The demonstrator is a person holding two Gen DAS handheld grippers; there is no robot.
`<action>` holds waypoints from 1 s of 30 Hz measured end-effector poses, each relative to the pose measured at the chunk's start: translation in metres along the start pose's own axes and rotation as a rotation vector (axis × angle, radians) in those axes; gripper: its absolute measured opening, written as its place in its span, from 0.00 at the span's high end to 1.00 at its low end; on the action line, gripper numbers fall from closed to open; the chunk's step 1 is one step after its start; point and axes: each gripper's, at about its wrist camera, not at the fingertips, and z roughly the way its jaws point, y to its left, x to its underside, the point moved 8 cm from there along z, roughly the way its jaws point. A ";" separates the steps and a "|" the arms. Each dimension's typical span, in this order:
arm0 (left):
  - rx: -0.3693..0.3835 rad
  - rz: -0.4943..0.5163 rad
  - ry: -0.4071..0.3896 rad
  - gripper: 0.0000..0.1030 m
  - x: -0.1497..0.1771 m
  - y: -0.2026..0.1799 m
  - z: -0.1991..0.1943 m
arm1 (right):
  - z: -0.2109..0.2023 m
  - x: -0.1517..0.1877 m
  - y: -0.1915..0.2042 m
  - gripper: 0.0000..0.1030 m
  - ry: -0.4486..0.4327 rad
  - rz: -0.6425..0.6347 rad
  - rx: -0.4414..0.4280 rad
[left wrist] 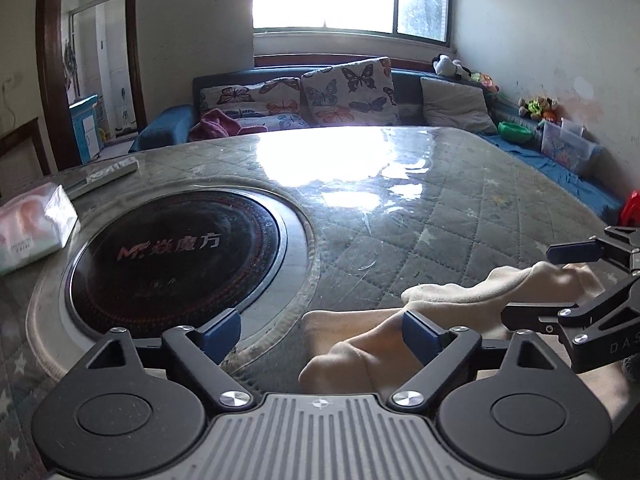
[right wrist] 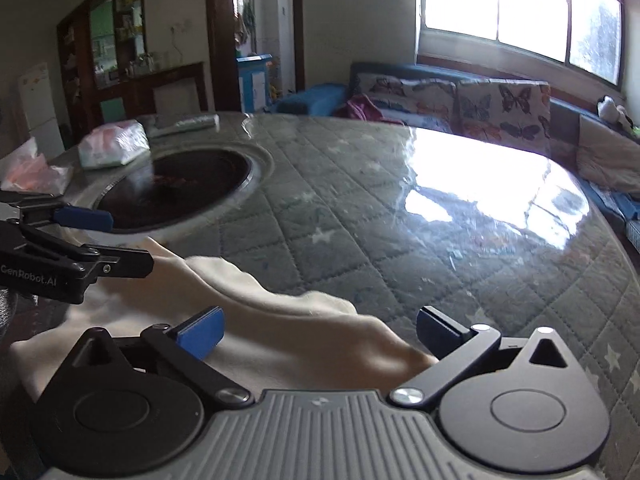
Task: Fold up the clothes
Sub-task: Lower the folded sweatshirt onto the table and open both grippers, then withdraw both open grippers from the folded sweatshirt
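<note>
Cream garment (right wrist: 280, 320) lies crumpled beneath both spread, empty grippers, left (left wrist: 322, 334) and right (right wrist: 320, 330).

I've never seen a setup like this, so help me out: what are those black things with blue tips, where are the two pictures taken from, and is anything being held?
Each black tool is a hand-held gripper, one in each of a person's hands, with a wide-angle camera that looks forward along its two blue-tipped fingers. One picture is from the left gripper, the other from the right gripper; each also catches the other at its edge. Both stand open, and neither pinches anything.

Under them is a round table with a quilted cover under a shiny clear sheet. On it lies a cream garment, rumpled, between and beneath the open fingers. Further off are a black round cooktop set into the table and a tissue pack. Behind is a sofa with butterfly cushions.
</note>
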 end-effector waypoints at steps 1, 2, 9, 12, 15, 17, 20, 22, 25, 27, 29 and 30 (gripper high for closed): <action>0.000 0.008 0.005 0.10 0.001 -0.002 0.004 | 0.003 0.002 -0.002 0.00 0.014 0.006 0.011; 0.000 0.015 0.011 0.09 0.002 -0.003 0.007 | 0.005 0.004 -0.003 0.00 0.027 0.012 0.020; -0.017 0.046 0.015 0.06 0.004 -0.007 0.011 | -0.002 -0.004 -0.007 0.00 0.023 -0.011 0.072; -0.012 0.067 -0.005 0.04 -0.002 -0.013 0.006 | -0.009 -0.013 -0.015 0.00 -0.001 -0.028 0.109; -0.006 0.084 0.003 0.03 -0.006 -0.020 0.011 | 0.000 -0.011 -0.029 0.00 0.037 -0.025 0.175; -0.010 0.111 0.023 0.03 -0.005 -0.024 0.017 | 0.004 -0.006 -0.036 0.00 0.055 -0.002 0.179; -0.012 0.132 0.050 0.01 -0.002 -0.025 0.023 | 0.005 -0.002 -0.046 0.00 0.066 0.024 0.185; -0.005 0.134 0.055 0.00 -0.002 -0.023 0.024 | -0.003 -0.002 -0.051 0.00 0.046 0.011 0.208; 0.001 0.118 0.063 0.00 0.000 -0.020 0.026 | -0.010 0.002 -0.061 0.00 0.044 -0.009 0.251; 0.003 0.107 0.058 0.00 -0.001 -0.018 0.022 | -0.013 0.006 -0.069 0.00 0.053 -0.027 0.288; 0.003 0.099 0.039 0.00 -0.003 -0.016 0.015 | -0.019 0.010 -0.075 0.00 0.038 -0.030 0.302; 0.002 0.093 0.034 0.00 -0.004 -0.014 0.011 | -0.024 0.011 -0.076 0.00 0.029 -0.023 0.299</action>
